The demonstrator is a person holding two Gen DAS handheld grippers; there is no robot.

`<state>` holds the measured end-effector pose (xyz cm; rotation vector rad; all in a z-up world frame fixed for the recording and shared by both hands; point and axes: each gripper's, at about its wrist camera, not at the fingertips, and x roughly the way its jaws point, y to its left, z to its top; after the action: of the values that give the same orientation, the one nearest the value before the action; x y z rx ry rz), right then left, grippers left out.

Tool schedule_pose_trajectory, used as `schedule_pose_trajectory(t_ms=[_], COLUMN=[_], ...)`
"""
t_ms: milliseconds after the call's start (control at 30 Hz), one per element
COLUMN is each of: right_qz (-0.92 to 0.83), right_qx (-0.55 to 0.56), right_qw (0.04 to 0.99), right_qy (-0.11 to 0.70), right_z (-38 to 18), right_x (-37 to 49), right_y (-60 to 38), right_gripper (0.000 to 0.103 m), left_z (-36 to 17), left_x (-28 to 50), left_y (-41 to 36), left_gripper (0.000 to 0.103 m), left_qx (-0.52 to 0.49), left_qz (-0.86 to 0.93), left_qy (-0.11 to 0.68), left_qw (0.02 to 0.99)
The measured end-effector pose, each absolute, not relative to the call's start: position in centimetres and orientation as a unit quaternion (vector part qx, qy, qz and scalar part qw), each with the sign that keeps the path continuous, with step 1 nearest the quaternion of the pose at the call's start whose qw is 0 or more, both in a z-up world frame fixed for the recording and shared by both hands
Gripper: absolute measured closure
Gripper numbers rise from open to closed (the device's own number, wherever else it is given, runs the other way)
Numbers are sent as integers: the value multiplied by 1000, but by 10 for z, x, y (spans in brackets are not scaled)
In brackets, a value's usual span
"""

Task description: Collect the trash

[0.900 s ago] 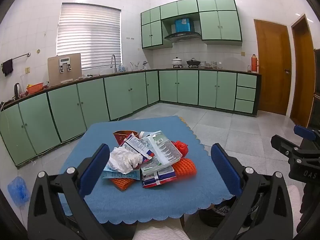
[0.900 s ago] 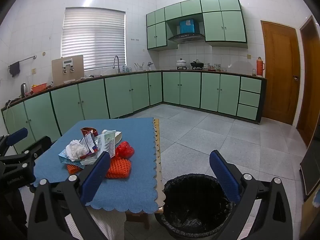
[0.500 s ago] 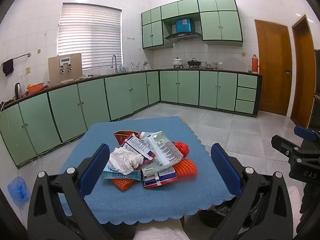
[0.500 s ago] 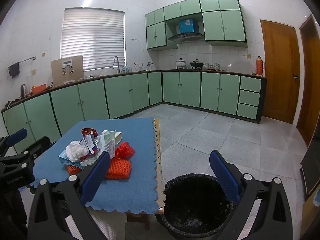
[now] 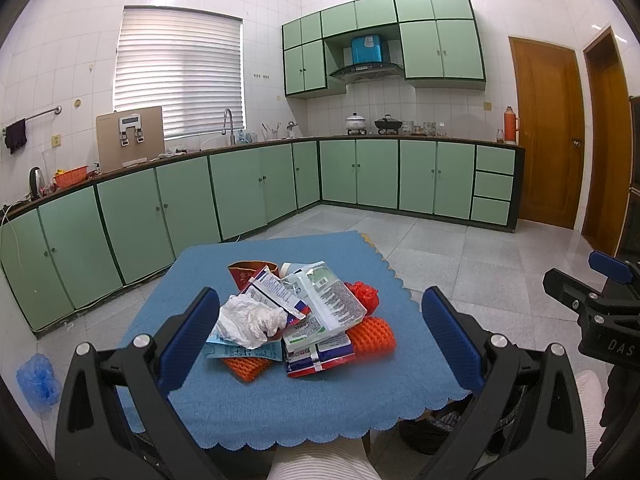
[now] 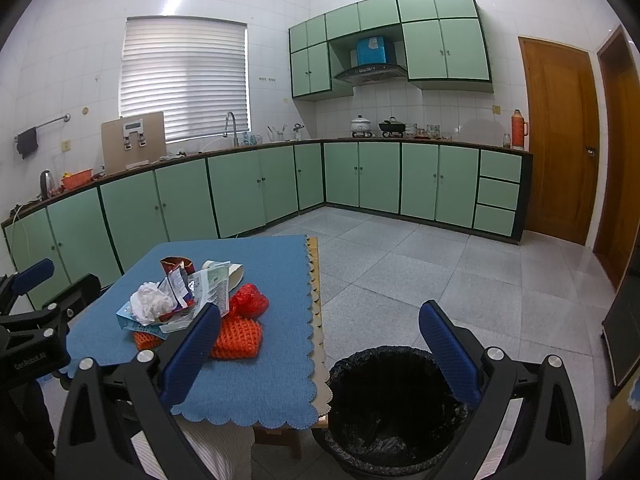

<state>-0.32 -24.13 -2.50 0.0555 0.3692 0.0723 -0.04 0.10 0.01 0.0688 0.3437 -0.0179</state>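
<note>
A pile of trash lies on a small table with a blue cloth (image 5: 224,408): a crumpled white tissue (image 5: 250,320), printed wrappers (image 5: 328,304), orange foam netting (image 5: 370,336) and a red net (image 5: 365,293). My left gripper (image 5: 320,340) is open and empty, held above the table's near edge with the pile between its fingers in view. My right gripper (image 6: 320,352) is open and empty, right of the table, above a black-lined trash bin (image 6: 394,404). The pile also shows in the right wrist view (image 6: 188,300).
The bin stands on the floor against the table's right edge. Green cabinets (image 5: 240,192) run along the far walls. A blue bag (image 5: 36,376) lies on the floor at left. Wooden doors (image 5: 548,136) are at right. The grey tiled floor (image 6: 440,264) lies beyond.
</note>
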Motion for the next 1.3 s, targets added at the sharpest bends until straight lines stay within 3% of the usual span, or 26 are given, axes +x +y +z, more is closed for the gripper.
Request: schedule_pose_trajectory(t_ms=[1300], right_qz=[36], right_qx=[31], right_qw=[982], right_qy=[184], right_z=[-27], right_x=[-3], right_y=[-242], right_gripper=[6], left_z=[0], left_x=[2], left_y=[-2], left_gripper=[5], left_qx=[35], left_qz=[-9], left_qy=[172], left_qw=[984])
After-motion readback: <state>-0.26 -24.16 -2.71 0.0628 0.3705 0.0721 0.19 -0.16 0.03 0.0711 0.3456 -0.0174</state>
